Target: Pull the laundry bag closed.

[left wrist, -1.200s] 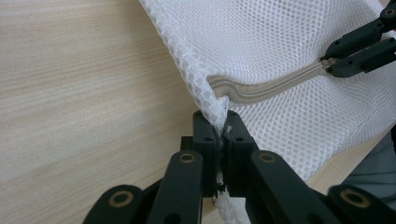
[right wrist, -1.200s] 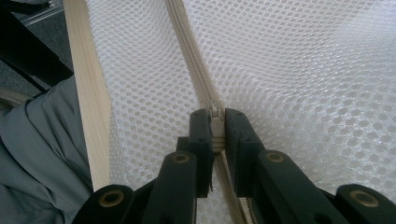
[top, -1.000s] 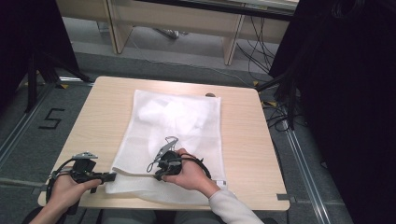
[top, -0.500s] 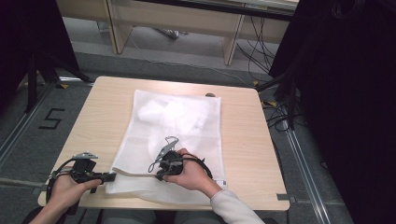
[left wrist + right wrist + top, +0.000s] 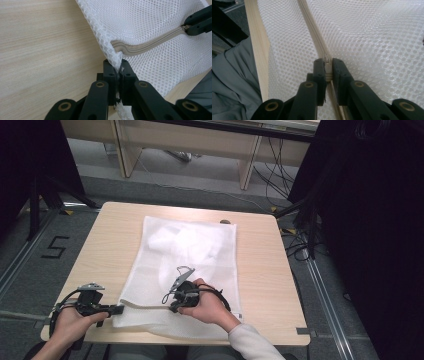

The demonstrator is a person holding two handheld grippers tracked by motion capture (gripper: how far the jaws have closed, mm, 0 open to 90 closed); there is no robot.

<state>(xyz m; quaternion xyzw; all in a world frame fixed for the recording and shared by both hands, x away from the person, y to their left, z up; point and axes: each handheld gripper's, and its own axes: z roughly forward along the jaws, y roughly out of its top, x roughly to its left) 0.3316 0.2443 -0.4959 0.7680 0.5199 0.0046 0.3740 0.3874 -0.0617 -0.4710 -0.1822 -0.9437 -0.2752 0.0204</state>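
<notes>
A white mesh laundry bag [image 5: 190,255] lies flat on the wooden table [image 5: 115,235]. Its beige zipper [image 5: 145,306] runs along the near edge. My left gripper [image 5: 119,309] is shut on the bag's near left corner [image 5: 113,56], beside the zipper's end [image 5: 125,48]. Farther right, my right gripper [image 5: 171,308] is shut on the zipper pull [image 5: 327,62], with the zipper [image 5: 310,25] stretching away ahead of its jaws. In the left gripper view, the right gripper [image 5: 186,28] holds the pull at the upper right.
The table's near edge [image 5: 257,50] runs just beside the bag, with grey clothing [image 5: 229,82] below it. Bare tabletop [image 5: 45,50] lies left of the bag. Cables and desk legs [image 5: 250,170] stand on the floor beyond the table.
My right gripper has edged slightly to the right along the zipper. The left gripper holds the corner in the same place.
</notes>
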